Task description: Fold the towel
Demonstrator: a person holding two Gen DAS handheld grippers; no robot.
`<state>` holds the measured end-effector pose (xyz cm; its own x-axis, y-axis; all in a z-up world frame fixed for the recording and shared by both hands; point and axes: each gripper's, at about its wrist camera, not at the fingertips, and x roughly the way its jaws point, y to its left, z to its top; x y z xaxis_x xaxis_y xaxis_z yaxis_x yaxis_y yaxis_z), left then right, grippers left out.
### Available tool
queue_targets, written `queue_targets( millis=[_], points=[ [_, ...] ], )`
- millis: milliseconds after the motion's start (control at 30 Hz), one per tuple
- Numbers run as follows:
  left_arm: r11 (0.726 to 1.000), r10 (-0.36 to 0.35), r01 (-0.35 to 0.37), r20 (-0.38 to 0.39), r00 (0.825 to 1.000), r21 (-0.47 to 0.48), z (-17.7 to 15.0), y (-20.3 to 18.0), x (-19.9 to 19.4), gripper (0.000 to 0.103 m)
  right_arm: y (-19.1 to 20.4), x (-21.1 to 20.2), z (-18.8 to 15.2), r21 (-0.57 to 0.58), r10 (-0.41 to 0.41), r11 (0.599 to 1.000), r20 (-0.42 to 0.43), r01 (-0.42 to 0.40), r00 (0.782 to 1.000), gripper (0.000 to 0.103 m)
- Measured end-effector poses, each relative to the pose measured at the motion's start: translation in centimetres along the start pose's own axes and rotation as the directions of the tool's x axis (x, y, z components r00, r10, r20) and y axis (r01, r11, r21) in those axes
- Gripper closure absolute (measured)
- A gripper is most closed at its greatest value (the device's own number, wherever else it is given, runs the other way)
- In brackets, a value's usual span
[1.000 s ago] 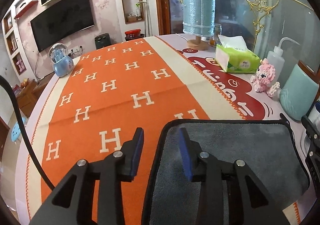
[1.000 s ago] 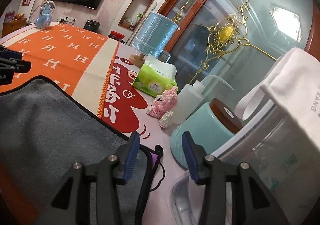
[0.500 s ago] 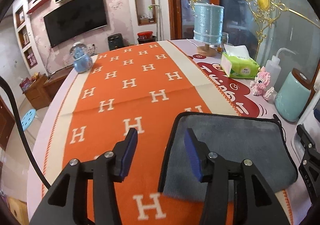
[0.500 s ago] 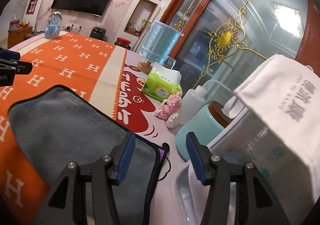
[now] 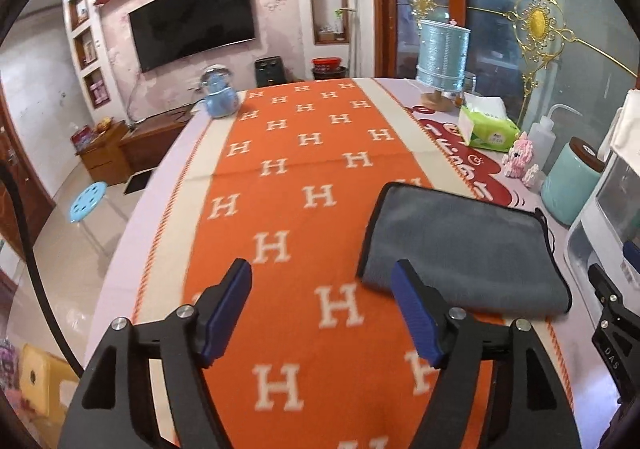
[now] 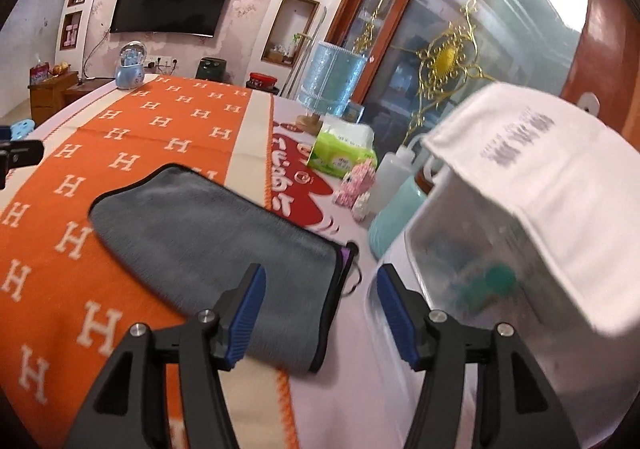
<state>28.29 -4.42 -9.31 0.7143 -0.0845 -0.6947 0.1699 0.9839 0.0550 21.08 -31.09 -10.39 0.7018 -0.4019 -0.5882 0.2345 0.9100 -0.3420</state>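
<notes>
A grey towel (image 5: 460, 245) with black trim lies folded flat on the orange H-pattern table runner (image 5: 304, 177). It also shows in the right wrist view (image 6: 216, 233). My left gripper (image 5: 324, 305) is open and empty, raised above the runner, with the towel ahead and to its right. My right gripper (image 6: 320, 313) is open and empty, above the towel's near right corner. The right gripper's side shows at the left view's right edge (image 5: 612, 309).
Along the table's right side stand a clear plastic box with a white cloth on it (image 6: 520, 209), a teal jar (image 5: 568, 181), a squeeze bottle (image 5: 540, 133), a pink toy (image 5: 520, 157), a tissue pack (image 5: 484, 125) and a blue lamp (image 5: 440, 57). A blue globe (image 5: 218, 93) stands at the far end.
Both grippers have pulled back and up from the towel, which now lies smaller and farther in both views. Both stay open, the jaws a little wider.
</notes>
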Motion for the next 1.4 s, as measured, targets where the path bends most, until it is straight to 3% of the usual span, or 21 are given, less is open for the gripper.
queue_targets(
  millis=[367, 567, 667, 933, 1133, 1233, 1400],
  points=[
    [0.997, 0.019, -0.025, -0.086, 0.996, -0.076, -8.3, 2.6, -7.2, 0.025, -0.6, -6.3, -4.7, 0.062, 0.140, 0.989, -0.083, -0.135, 0.987, 0.029],
    [0.995, 0.008, -0.022, -0.140, 0.990, -0.100, -12.7, 2.9, -10.7, 0.023, -0.2, -8.9, -7.3, 0.102, 0.225, 0.972, -0.149, -0.211, 0.963, 0.022],
    [0.991, 0.028, -0.044, -0.127, 0.992, -0.130, -14.5, 3.2, -12.7, 0.023, -0.1, -10.2, -8.4, 0.135, 0.266, 0.960, -0.184, -0.244, 0.946, 0.016],
    [0.984, 0.056, -0.083, -0.164, 0.985, -0.159, -16.5, 3.4, -17.2, 0.023, -0.3, -14.1, -10.0, 0.192, 0.326, 0.939, -0.238, -0.285, 0.915, 0.002],
    [0.985, 0.048, -0.075, -0.174, 0.983, -0.154, -16.0, 3.4, -20.7, 0.021, -1.2, -16.4, -9.9, 0.256, 0.381, 0.914, -0.274, -0.315, 0.883, 0.001],
    [0.982, 0.050, -0.082, -0.179, 0.983, -0.171, -15.7, 3.2, -21.8, 0.014, -1.4, -17.8, -9.7, 0.269, 0.400, 0.905, -0.282, -0.329, 0.872, 0.001],
    [0.983, 0.034, -0.068, -0.195, 0.980, -0.173, -15.7, 2.9, -22.5, 0.014, -1.9, -19.8, -8.9, 0.285, 0.428, 0.891, -0.270, -0.353, 0.863, 0.001]
  ],
)
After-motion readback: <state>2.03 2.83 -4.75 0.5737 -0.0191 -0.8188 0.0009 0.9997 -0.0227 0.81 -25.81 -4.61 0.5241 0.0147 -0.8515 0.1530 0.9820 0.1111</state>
